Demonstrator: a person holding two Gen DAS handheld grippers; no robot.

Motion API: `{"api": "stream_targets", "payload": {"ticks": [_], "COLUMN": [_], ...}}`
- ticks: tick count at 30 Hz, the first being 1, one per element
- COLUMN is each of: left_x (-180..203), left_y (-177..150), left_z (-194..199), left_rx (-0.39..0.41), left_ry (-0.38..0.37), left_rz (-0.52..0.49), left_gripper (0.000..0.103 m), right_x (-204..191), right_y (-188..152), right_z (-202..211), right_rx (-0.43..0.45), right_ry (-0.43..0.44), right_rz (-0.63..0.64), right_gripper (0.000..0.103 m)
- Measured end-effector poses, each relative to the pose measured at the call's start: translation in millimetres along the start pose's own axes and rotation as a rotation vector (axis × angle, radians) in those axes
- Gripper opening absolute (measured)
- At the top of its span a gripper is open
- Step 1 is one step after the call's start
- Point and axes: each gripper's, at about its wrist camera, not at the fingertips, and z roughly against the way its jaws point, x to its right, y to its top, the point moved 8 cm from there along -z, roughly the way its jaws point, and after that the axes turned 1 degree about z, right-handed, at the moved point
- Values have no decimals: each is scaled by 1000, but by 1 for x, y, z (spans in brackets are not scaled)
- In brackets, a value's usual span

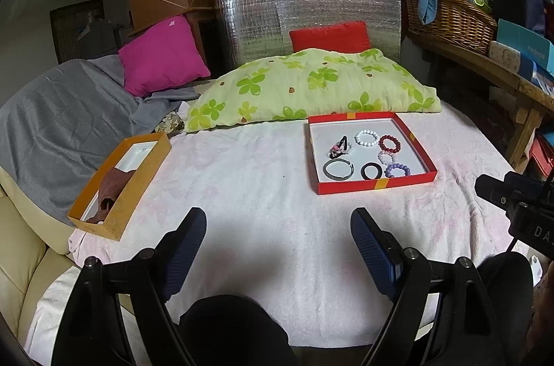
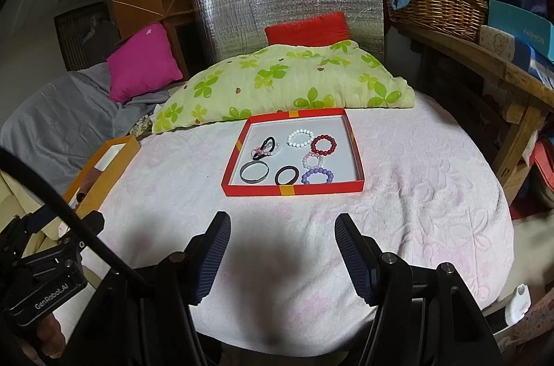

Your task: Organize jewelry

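A red tray (image 1: pixel 375 185) (image 2: pixel 294 189) lies on the pink towel and holds several bracelets and hair ties: a white bead bracelet (image 1: pixel 366 137) (image 2: pixel 300 137), a dark red one (image 1: pixel 390 144) (image 2: pixel 323 144), a purple one (image 1: pixel 397 170) (image 2: pixel 317 176), a grey bangle (image 1: pixel 338 170) (image 2: pixel 253 172) and a black band (image 1: pixel 371 171) (image 2: pixel 286 175). An orange box (image 1: pixel 119 213) (image 2: pixel 93 191) with a brown pouch (image 1: pixel 110 189) lies at the left. My left gripper (image 1: pixel 278 227) is open and empty, short of both. My right gripper (image 2: pixel 282 234) is open and empty, just before the red tray.
A green floral pillow (image 1: pixel 311 89) (image 2: pixel 287 78) lies behind the tray, with a red cushion (image 1: pixel 330 36) and a magenta cushion (image 1: pixel 162 56) beyond. A grey blanket (image 1: pixel 62 123) covers the left. A wooden bench with a wicker basket (image 2: pixel 439 6) and boxes stands at the right.
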Motion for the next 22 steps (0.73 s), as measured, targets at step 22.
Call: {"api": "stream_targets", "payload": {"ticks": [22], "left_x": [3], "left_y": [32], "left_z": [-46], "left_rx": [22], "left_ry": [-25], "left_rz": [-14], "left_gripper": [86], "right_x": [31], "right_y": [38], "right_z": [-38], "right_rx": [20], "right_ry": [-21], "right_rz": [4], "right_gripper": [67]}}
